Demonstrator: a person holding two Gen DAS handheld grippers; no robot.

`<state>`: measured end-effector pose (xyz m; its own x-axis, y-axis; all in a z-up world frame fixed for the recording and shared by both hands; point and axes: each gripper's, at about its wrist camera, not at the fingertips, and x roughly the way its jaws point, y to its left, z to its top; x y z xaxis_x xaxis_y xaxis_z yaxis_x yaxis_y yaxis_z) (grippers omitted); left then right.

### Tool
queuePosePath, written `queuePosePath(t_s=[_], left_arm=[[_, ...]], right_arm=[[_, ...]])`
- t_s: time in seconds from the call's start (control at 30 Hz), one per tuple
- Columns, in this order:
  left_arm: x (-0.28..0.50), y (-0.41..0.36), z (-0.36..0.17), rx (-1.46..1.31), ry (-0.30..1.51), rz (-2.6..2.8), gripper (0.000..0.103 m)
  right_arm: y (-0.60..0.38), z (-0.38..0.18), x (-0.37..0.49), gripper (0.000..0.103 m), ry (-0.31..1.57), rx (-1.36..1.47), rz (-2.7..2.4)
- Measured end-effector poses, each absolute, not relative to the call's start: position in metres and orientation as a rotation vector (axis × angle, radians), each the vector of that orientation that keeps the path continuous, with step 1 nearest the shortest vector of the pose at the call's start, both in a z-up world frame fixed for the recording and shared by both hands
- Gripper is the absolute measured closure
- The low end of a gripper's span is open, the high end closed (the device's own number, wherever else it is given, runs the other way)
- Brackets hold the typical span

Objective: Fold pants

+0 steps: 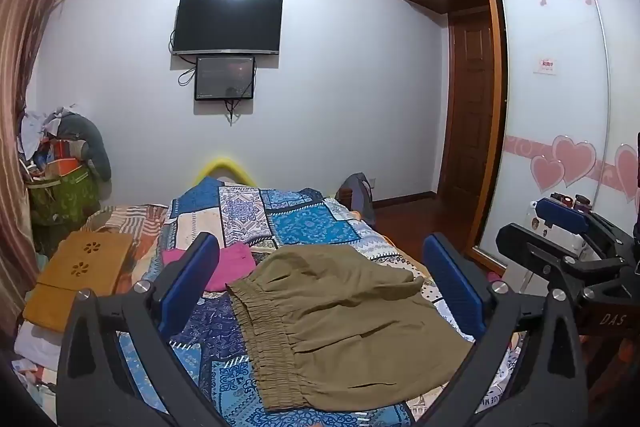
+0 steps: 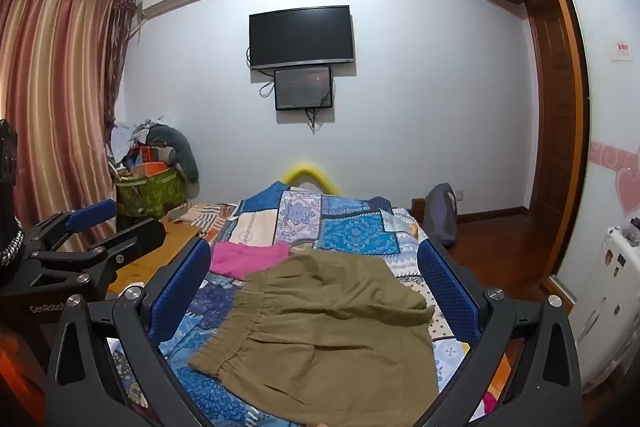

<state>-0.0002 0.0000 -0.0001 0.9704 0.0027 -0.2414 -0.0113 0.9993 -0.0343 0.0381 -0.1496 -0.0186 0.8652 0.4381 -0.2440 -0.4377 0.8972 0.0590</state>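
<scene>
1. Left wrist view: the left gripper hangs above the bed with its blue pads spread wide and nothing between them. The pants, olive with an elastic waistband toward the near left, lie in a compact bundle on the patchwork quilt, framed between the two pads but not touched by them. My guess is that the wide spread and the height mean either an approach to a grasp or a pause over a fold already made.
2. Same view: the right gripper shows at the right edge, seen from the side and also spread. A pink cloth lies just beyond the pants, partly hidden by the left pad. The legs of the pants cannot be told apart; they look tucked under, so how many folds there are is unclear.
3. Right wrist view: the right gripper is likewise spread and empty above the pants, whose near hem is cut off by the frame's bottom edge.
4. Same view: the left gripper sits at the left, jaws apart, over a wooden tray that it mostly hides.
</scene>
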Motion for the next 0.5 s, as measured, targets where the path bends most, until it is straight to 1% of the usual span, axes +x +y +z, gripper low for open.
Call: queuePosePath(t_s=[0.5], left_arm=[[-0.0006,-0.0044,-0.0037,-0.030,0.254,0.008,0.000]], right_arm=[[-0.1534,-0.0261,0.0423,0.000,0.258,0.005,0.451]])
